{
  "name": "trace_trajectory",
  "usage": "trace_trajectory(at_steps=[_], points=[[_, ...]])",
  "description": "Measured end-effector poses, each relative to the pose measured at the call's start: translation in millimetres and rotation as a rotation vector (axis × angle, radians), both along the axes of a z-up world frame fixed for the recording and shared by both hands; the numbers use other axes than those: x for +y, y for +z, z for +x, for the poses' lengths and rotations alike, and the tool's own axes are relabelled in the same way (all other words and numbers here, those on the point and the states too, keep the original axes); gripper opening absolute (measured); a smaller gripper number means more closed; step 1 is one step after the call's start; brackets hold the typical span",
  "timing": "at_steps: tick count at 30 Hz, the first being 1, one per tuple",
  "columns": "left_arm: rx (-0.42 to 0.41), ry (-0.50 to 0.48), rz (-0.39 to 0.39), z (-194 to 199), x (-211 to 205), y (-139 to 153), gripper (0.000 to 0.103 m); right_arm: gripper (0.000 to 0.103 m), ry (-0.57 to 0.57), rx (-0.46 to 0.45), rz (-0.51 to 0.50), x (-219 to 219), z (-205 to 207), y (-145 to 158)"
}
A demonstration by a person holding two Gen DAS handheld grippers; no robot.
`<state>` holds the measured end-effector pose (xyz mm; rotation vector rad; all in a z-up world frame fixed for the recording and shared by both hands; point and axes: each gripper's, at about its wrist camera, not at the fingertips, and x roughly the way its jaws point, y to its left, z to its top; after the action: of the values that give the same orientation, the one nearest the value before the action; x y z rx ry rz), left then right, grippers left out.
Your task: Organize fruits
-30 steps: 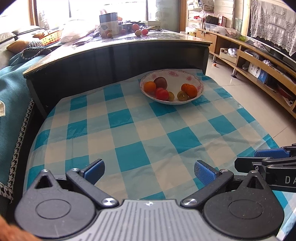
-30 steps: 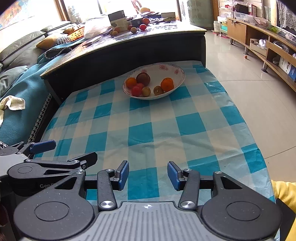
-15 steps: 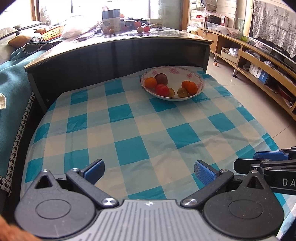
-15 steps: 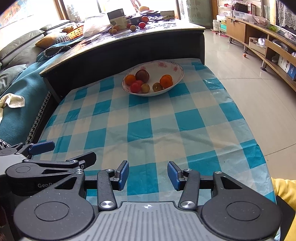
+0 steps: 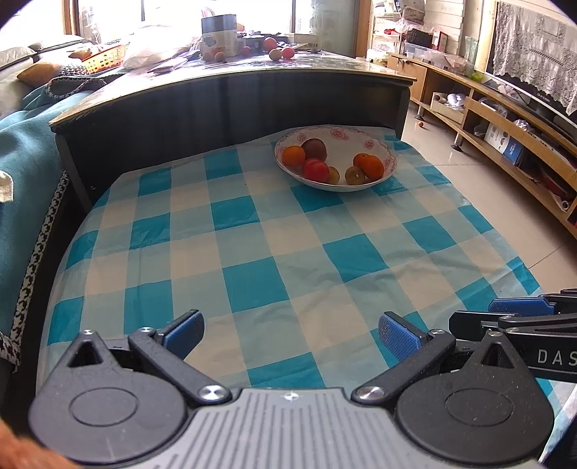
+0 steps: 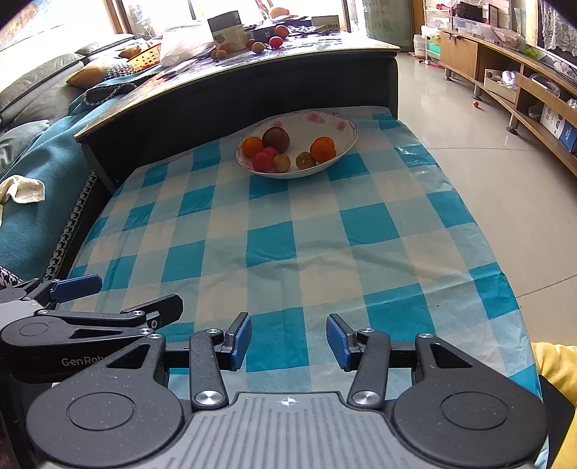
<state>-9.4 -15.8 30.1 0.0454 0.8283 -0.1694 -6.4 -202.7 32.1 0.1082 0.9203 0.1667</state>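
Observation:
A white flowered bowl point(image 5: 378, 144) point(image 6: 335, 121) stands at the far end of the blue checked cloth point(image 5: 274, 252) point(image 6: 299, 231). It holds two oranges point(image 5: 293, 156) point(image 6: 322, 149), a dark plum point(image 5: 315, 148) point(image 6: 276, 138), a red fruit point(image 5: 315, 170) point(image 6: 262, 161) and small yellowish fruits point(image 5: 354, 175). My left gripper point(image 5: 290, 330) hangs open and empty over the near end of the cloth. Beside it, my right gripper point(image 6: 288, 337) is open more narrowly, also empty. Each gripper shows in the other's view, the right point(image 5: 519, 306) and the left point(image 6: 108, 296).
A dark raised table point(image 5: 230, 83) stands behind the bowl, with more loose fruit point(image 5: 276, 54), a tin point(image 5: 219, 34) and a basket point(image 5: 108, 59). A teal sofa point(image 6: 39, 173) is on the left; tiled floor point(image 6: 487, 162) and wooden shelves point(image 5: 505, 119) lie to the right.

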Motion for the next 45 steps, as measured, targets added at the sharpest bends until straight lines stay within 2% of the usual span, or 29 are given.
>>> trace_trajectory(at_steps=[45], points=[[0.007,0.021,0.000,-15,3,-1,0.103,0.043,-0.002,0.003,0.001,2,-12,-1]])
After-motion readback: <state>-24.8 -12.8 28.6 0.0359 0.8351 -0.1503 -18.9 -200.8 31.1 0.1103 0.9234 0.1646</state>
